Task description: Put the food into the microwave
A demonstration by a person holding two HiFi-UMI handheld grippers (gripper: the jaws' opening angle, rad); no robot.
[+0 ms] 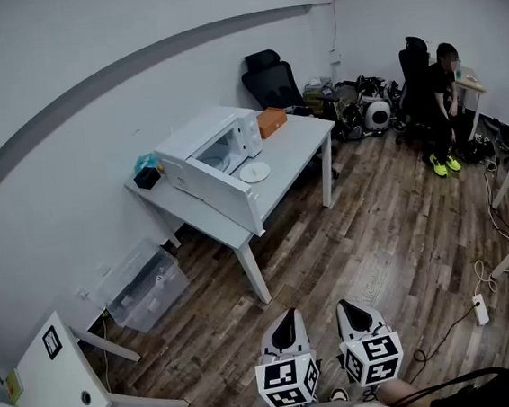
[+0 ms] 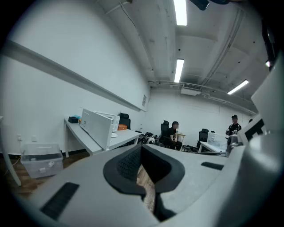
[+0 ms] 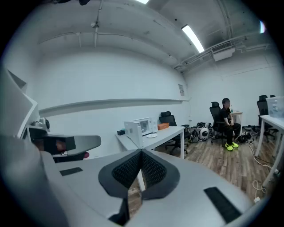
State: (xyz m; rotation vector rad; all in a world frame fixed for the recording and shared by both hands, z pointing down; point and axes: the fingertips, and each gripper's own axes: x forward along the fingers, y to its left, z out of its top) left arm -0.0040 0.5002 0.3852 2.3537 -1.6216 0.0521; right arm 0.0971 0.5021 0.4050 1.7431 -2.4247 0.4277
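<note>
A white microwave (image 1: 215, 147) stands on a white table (image 1: 298, 148) across the room, its door (image 1: 225, 190) swung open toward the table's front edge. A white plate (image 1: 254, 172) lies on the table beside the open door; what it carries is too small to tell. Both grippers hang low near my body, far from the table. My left gripper (image 1: 290, 315) and right gripper (image 1: 348, 307) are both shut with nothing between the pads. The microwave (image 2: 100, 126) shows far off in the left gripper view, and the microwave (image 3: 141, 127) and the plate (image 3: 151, 135) in the right gripper view.
An orange box (image 1: 272, 121) sits at the table's far end, a dark and blue item (image 1: 147, 171) behind the microwave. A clear plastic bin (image 1: 144, 285) stands on the wood floor left of the table. Office chairs and a seated person (image 1: 442, 97) are at the back right; a power strip (image 1: 481, 309) lies on the floor.
</note>
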